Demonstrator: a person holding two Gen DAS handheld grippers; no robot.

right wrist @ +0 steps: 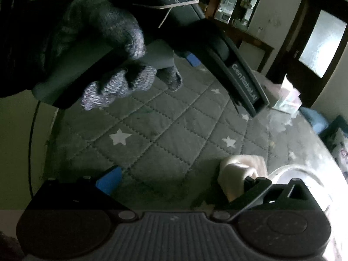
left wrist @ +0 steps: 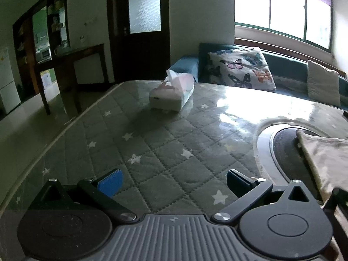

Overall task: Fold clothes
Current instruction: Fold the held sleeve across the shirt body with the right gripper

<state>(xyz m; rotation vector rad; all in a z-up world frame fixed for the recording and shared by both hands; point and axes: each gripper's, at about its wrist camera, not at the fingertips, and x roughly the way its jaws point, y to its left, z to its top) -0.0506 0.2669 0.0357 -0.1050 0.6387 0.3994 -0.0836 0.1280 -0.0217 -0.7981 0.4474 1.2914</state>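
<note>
A tissue box point(left wrist: 171, 95) stands on the far part of the table point(left wrist: 152, 152), with a white tissue sticking up out of its slot; the table wears a grey quilted cover with white stars, and beyond it a sofa point(left wrist: 282, 69) carries a butterfly cushion point(left wrist: 241, 67). The left gripper point(left wrist: 174, 180) hovers low over the quilted cover with its fingers spread wide and nothing between them. At the right edge of the left wrist view a pale cloth point(left wrist: 326, 161) lies partly over a dark round inset point(left wrist: 285, 152) in the table. In the right wrist view the right gripper point(right wrist: 180, 182) also stands wide apart, and a bunched cream part of the cloth lies against its right finger point(right wrist: 254, 182), though whether it is pinched cannot be told. Above it a gloved hand point(right wrist: 104, 50) wraps the handle of the other tool, tilted downward over the table.
</note>
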